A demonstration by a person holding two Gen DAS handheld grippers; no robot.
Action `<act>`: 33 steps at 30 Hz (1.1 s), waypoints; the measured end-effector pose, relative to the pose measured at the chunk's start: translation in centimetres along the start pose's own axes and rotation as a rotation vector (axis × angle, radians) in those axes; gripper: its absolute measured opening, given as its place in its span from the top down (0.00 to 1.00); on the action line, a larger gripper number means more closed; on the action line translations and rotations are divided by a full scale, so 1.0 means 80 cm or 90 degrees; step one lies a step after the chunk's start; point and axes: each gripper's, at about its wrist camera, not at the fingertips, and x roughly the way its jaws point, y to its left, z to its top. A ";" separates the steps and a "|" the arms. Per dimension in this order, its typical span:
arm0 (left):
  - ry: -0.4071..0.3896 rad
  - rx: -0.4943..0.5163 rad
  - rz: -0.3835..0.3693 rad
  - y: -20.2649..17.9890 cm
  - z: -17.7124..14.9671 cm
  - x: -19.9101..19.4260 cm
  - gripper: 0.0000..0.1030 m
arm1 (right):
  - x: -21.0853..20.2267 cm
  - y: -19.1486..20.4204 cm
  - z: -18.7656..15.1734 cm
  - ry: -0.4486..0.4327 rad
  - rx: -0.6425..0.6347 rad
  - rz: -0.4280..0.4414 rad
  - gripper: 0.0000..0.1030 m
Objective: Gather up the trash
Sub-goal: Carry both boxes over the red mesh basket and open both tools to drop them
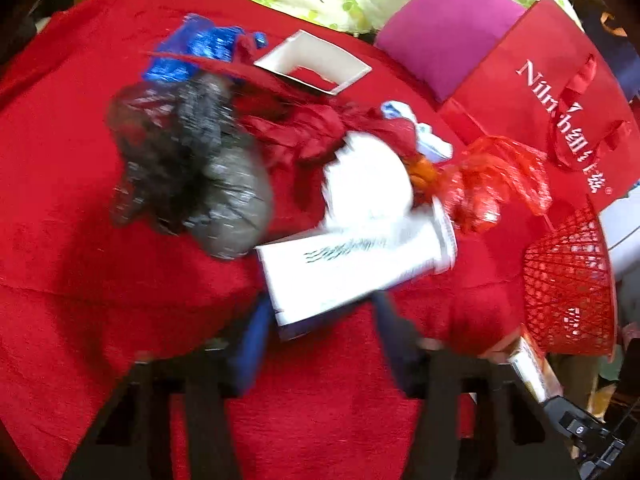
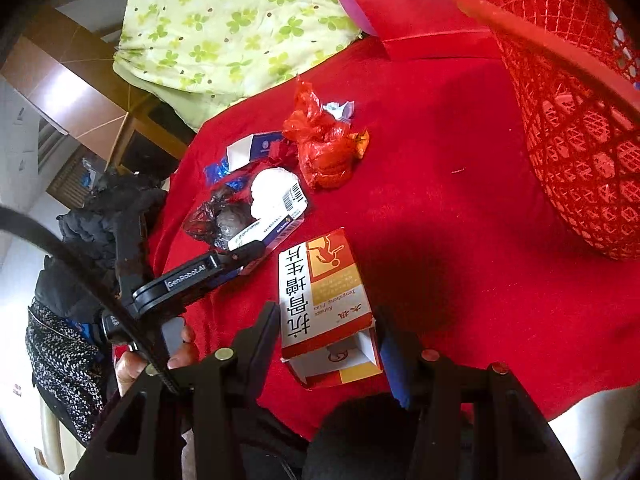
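My left gripper (image 1: 324, 340) points down at a trash heap on the red cloth (image 1: 60, 200), and its blue pads close on the near end of a long white box (image 1: 344, 272). The picture is blurred. A black plastic bag (image 1: 188, 160), crumpled white paper (image 1: 368, 176) and a red plastic bag (image 1: 492, 184) lie just beyond. In the right wrist view my right gripper (image 2: 330, 344) is shut on an orange, red and white medicine box (image 2: 320, 300), held above the cloth. The red mesh basket (image 2: 580, 120) stands to its upper right.
A red paper bag (image 1: 540, 92) and a purple cushion (image 1: 444, 32) lean at the back. A green floral quilt (image 2: 224, 32) lies behind the cloth. A blue wrapper (image 1: 192, 48) and an open white carton (image 1: 316, 60) sit at the far side. A person's hand (image 2: 132, 368) grips the left tool.
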 end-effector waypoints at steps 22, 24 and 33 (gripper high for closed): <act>0.012 0.151 0.016 -0.062 -0.032 -0.001 0.73 | -0.049 0.005 -0.002 -0.052 -0.029 -0.002 0.50; 0.008 0.145 0.033 -0.057 -0.027 0.006 0.51 | -0.049 0.003 -0.001 -0.053 -0.028 -0.005 0.50; -0.007 0.146 0.048 -0.061 0.018 0.028 0.47 | -0.044 0.000 0.001 -0.052 -0.031 -0.008 0.50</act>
